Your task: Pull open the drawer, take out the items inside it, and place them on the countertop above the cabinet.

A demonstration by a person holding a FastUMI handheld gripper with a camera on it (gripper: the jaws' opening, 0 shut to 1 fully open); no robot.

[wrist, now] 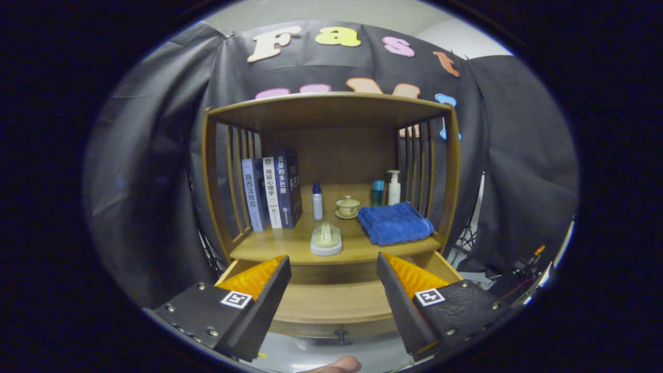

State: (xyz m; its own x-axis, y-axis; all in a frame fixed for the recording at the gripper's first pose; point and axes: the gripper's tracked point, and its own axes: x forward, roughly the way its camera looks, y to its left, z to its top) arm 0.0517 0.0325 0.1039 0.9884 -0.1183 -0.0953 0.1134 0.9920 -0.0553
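Drawer (331, 305) is pulled out and looks empty, gripper (334, 290) spread wide holding nothing, so the job's probably done; next is just backing off.

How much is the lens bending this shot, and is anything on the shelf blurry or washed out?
Gripper view: strong fisheye bowing, the cabinet's top and side posts curve outward; the books, blue towel and the pale item at the countertop's front look reasonably sharp under even light, no glare; the open gripper, over the open drawer, shows softer at its near edges.
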